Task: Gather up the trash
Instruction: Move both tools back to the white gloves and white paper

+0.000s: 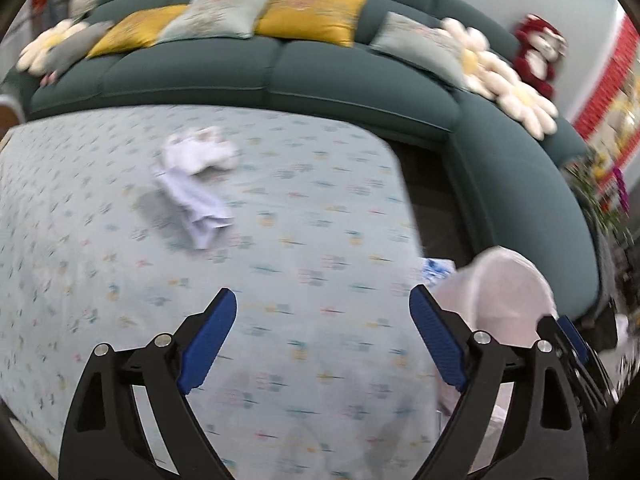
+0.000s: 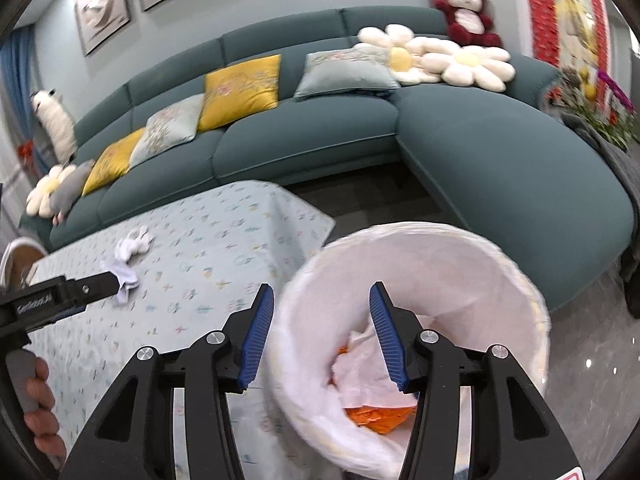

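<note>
left gripper [image 1: 322, 322] jaws wide apart, nothing between — crumpled white tissue [image 1: 196, 180] lies ahead on the patterned tablecloth [image 1: 320, 220]. right gripper [image 2: 322, 330] jaws parted, empty, over the lined trash bin [image 2: 500, 264] beside the table — white and orange scraps inside.

One crumpled white tissue [image 1: 196, 178] on the worktop [image 1: 320, 216], one lined bin [image 2: 416, 304], two yellow cushions [image 2: 240, 90], three daisy pillows [image 2: 468, 66], one red teddy [image 2: 464, 10].
</note>
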Action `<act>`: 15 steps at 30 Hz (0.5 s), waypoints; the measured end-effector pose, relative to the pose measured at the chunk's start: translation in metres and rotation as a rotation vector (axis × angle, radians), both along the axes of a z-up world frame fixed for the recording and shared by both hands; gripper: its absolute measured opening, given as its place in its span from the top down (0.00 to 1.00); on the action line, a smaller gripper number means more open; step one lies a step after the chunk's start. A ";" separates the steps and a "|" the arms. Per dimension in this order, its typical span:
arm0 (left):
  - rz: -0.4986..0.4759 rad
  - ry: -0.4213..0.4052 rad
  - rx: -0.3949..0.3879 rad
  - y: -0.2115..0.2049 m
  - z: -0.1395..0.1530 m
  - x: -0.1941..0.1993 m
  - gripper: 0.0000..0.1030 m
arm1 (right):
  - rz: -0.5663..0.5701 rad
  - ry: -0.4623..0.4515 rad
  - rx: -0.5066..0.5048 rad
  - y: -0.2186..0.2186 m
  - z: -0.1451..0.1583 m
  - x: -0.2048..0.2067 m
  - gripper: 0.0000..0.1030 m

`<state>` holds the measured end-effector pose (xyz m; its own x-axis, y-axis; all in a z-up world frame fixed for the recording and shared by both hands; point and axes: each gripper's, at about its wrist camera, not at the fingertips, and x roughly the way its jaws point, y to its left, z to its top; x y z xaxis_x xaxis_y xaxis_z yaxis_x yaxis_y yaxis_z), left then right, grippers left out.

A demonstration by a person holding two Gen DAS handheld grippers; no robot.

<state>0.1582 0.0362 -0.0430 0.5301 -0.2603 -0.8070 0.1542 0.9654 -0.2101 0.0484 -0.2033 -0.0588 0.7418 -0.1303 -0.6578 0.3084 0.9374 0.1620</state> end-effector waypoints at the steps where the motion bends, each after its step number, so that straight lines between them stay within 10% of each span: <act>1: 0.022 0.004 0.006 0.007 -0.003 0.003 0.15 | 0.014 0.004 -0.006 0.006 -0.001 0.003 0.52; 15: 0.215 0.050 0.050 0.075 -0.042 0.086 0.15 | 0.102 0.065 0.041 0.038 -0.027 0.035 0.52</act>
<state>0.2442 0.1112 -0.0854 0.5278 -0.1042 -0.8429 -0.0659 0.9844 -0.1629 0.0838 -0.1653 -0.0853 0.7056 -0.0283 -0.7081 0.2232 0.9572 0.1841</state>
